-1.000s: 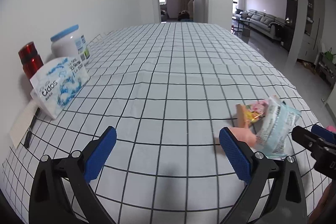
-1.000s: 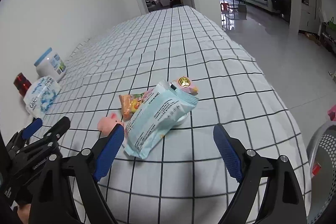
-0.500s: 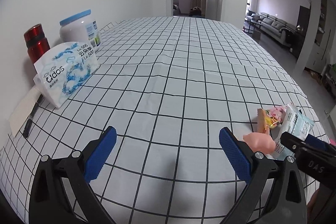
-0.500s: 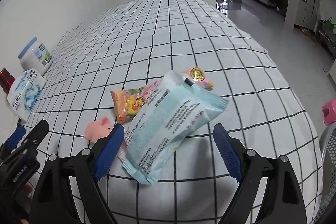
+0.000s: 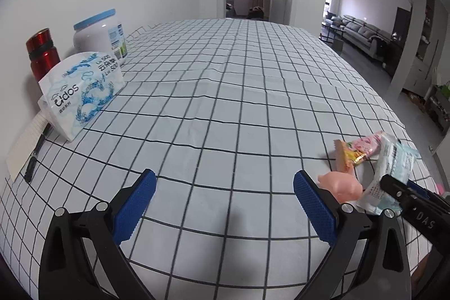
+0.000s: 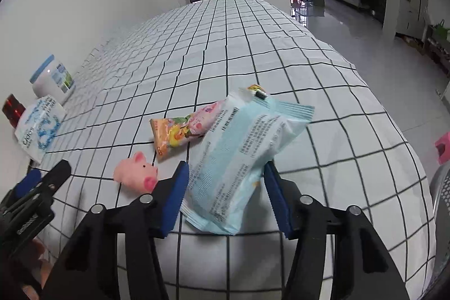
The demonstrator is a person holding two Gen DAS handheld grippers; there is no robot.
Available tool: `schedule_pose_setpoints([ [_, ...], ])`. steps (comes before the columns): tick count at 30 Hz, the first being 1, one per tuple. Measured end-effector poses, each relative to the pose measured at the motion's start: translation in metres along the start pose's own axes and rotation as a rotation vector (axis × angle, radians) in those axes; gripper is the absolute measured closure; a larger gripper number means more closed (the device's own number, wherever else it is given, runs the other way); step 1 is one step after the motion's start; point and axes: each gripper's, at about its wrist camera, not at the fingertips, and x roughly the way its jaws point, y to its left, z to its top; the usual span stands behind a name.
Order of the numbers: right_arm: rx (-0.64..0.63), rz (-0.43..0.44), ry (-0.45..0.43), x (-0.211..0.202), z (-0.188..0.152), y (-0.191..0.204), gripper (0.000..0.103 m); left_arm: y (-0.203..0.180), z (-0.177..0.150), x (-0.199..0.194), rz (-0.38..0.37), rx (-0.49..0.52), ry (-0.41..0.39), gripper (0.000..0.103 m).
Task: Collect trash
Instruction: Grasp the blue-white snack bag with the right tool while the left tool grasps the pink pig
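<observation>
A light-blue snack packet [image 6: 242, 159] lies near the right edge of the checked tablecloth [image 6: 225, 47]. My right gripper [image 6: 225, 167] is closing around the packet's near half, and both blue pads touch its sides. An orange-and-pink wrapper [image 6: 182, 131] lies partly under the packet's far left side. A small gold-capped item [image 6: 256, 89] peeks out behind it. A pink pig toy [image 6: 137, 176] sits just left of the right gripper. My left gripper [image 5: 223, 179] hovers open over bare cloth, left of the pig [image 5: 340, 184] and the packet [image 5: 393, 167].
Against the wall at the left stand a tissue pack [image 5: 81, 92], a white jar with a blue lid [image 5: 101, 38] and a red bottle [image 5: 42, 55]; a pen [image 5: 35, 156] lies by them. A grey mesh basket [image 6: 441, 187] sits below the table's right edge.
My right gripper has come down closer to the light-blue packet, and its jaws have narrowed from wide open onto the packet's sides. The left gripper's view has swung slightly.
</observation>
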Motion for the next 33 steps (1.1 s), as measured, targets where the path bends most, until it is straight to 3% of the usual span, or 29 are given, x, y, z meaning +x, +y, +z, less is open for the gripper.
schedule_pose_setpoints([
  [11, 0.052, 0.067, -0.087, -0.051, -0.024, -0.045, 0.063, -0.031, -0.012, -0.007, -0.103, 0.073, 0.019, 0.007],
  [21, 0.08, 0.068, -0.092, -0.067, -0.044, -0.067, 0.063, -0.063, -0.018, 0.002, -0.195, 0.086, 0.099, 0.007],
  [30, 0.086, 0.088, -0.107, -0.077, -0.046, -0.069, 0.063, -0.085, -0.011, 0.024, -0.183, 0.081, 0.148, 0.007],
  [33, 0.086, 0.09, -0.105, -0.077, -0.048, -0.07, 0.063, -0.092, -0.01, 0.028, -0.185, 0.095, 0.151, 0.016],
])
